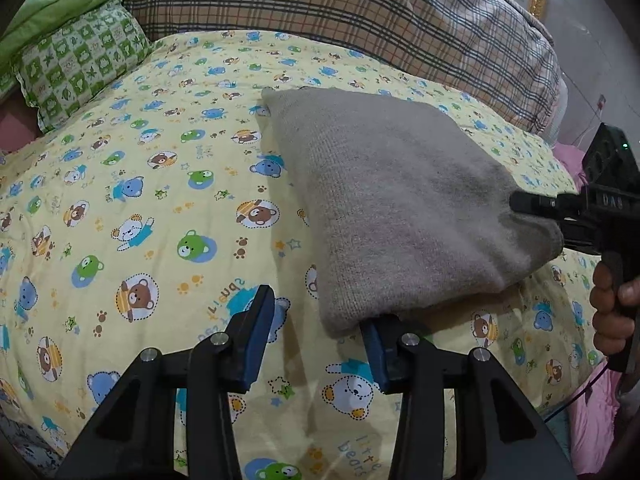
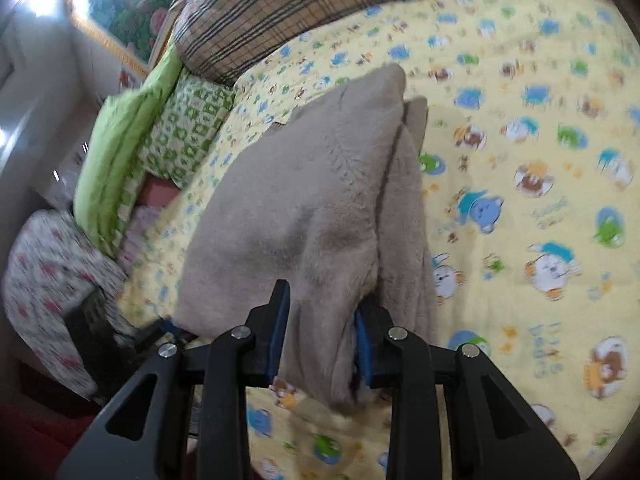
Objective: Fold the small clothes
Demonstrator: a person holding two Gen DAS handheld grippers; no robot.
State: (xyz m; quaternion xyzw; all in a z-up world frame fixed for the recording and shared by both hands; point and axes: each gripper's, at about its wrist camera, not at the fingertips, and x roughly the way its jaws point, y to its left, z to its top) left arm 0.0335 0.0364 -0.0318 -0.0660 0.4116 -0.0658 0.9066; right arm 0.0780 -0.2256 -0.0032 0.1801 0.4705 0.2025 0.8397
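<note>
Left gripper [image 1: 318,340] nearest: two black fingers with blue pads, spread wide, nothing between them. Its right pad sits just under the near corner of the sweater [image 1: 400,208]; contact unclear.

One sweater: grey-beige knit, fuzzy, folded into a rough slab, partly lifted off the yellow bear-print sheet [image 1: 140,208]. Its near-right corner is clamped by the right gripper [image 1: 556,224], which is cut off at the frame edge, with the hand [image 1: 614,312] on its grip.

Right wrist view: right gripper [image 2: 320,332] fingers closed on a bunched fold of the sweater [image 2: 304,208], fabric filling the gap. View is motion-blurred, so the layer count is unreadable.

Beyond the sweater: one plaid quilt [image 1: 320,4], one green patterned pillow [image 1: 80,60], and one plain green cover [image 1: 52,0] cropped at the top left.
</note>
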